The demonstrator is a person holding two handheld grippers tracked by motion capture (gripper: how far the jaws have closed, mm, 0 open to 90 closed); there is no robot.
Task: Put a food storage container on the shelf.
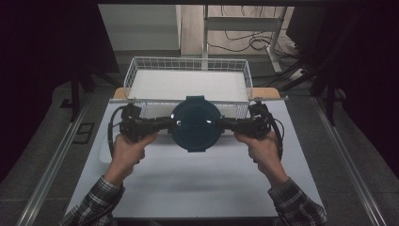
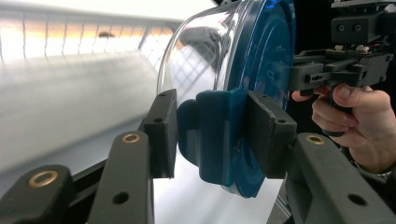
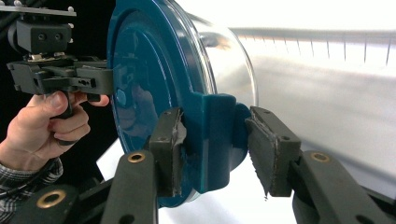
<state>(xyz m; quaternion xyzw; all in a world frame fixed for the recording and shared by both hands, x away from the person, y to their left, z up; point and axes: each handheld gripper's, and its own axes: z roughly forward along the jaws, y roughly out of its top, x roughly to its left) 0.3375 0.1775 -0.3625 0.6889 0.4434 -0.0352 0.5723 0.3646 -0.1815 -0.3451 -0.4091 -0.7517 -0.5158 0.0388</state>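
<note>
**One glass tub, two grippers, grab it by the tabs**

So the thing here is a single round container point(image 1: 195, 123): clear bowl point(image 2: 196, 51) with a dark teal snap lid point(image 3: 144, 88). It's held in the air over the white table point(image 1: 197, 183), right in front of the wire basket point(image 1: 188, 70).

My guess: rigid, probably glass, so on the heavy side, slick on the curved wall and breakable if dropped. The lid's latch tabs are the sane place to hold it, since they're flat and chunky.

And that's what is happening. The left gripper point(image 2: 212, 135) is clamped on one tab point(image 2: 212, 126), and the right gripper point(image 3: 212, 149) has its jaws around the opposite tab point(image 3: 215, 135), one pad looking a hair off it.

Count: one container, one basket, two grippers, two hands.
</note>
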